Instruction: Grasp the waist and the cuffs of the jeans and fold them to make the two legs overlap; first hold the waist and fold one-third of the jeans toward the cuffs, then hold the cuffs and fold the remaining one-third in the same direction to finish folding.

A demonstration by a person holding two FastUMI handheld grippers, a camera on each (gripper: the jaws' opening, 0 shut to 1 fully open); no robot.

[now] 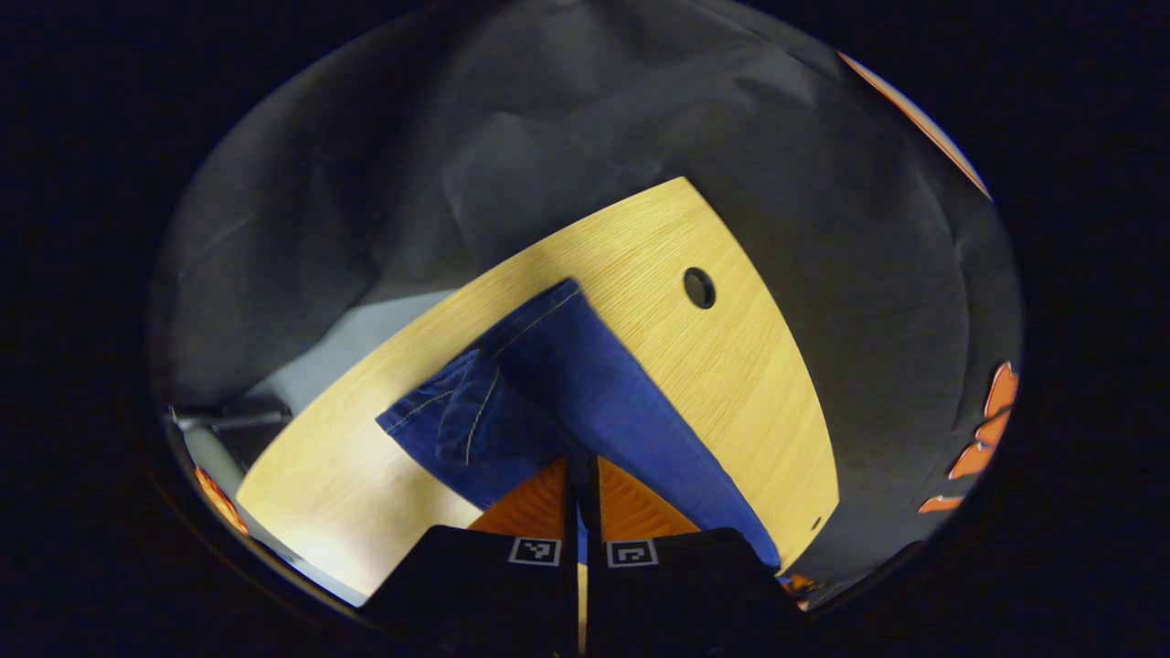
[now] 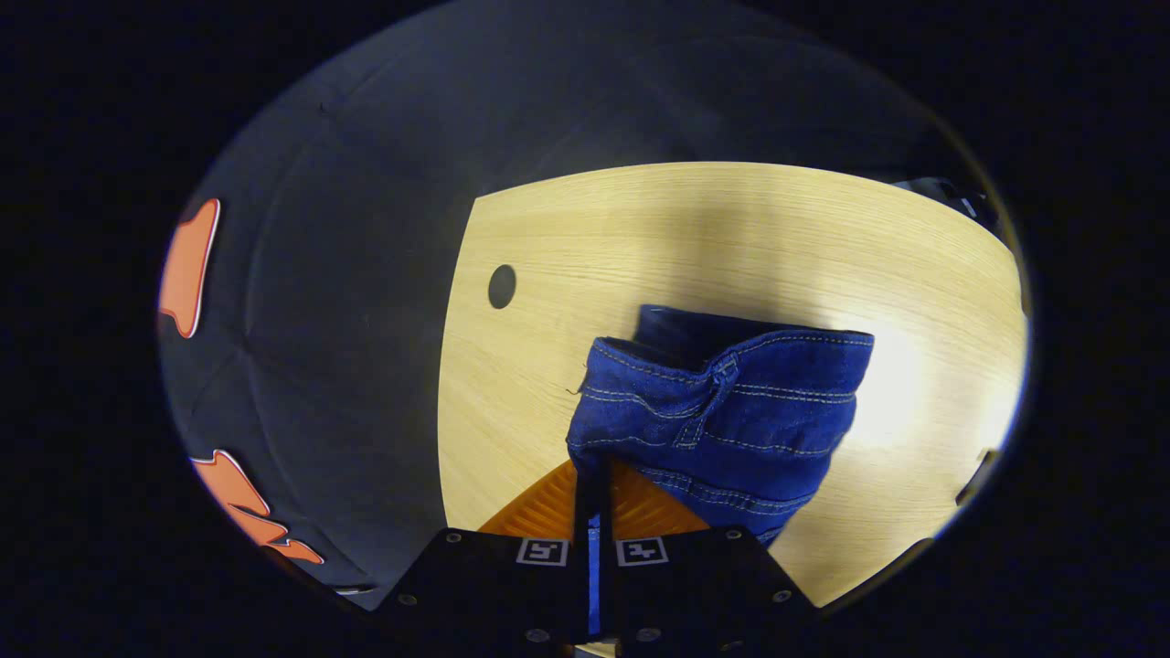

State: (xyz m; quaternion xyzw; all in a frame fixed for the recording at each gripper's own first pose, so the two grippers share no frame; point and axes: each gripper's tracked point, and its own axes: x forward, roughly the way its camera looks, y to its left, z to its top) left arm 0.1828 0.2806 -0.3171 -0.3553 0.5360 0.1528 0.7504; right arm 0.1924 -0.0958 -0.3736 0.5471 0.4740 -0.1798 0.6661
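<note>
Both sets of jaws were clamped on denim: the left gripper (image 1: 581, 475) pinched the cuff end of the jeans (image 1: 558, 393), the right gripper (image 2: 592, 480) the waistband (image 2: 722, 393). The jeans hung lifted over the bench (image 1: 731, 366). The fold would go best with both hands level and the cloth taut. The middle of the jeans and the leg alignment were hidden.

A light wooden table (image 2: 731, 228) with a round cable hole (image 2: 502, 286) near one edge. Blue jeans (image 2: 722, 402) lie folded on its surface.
</note>
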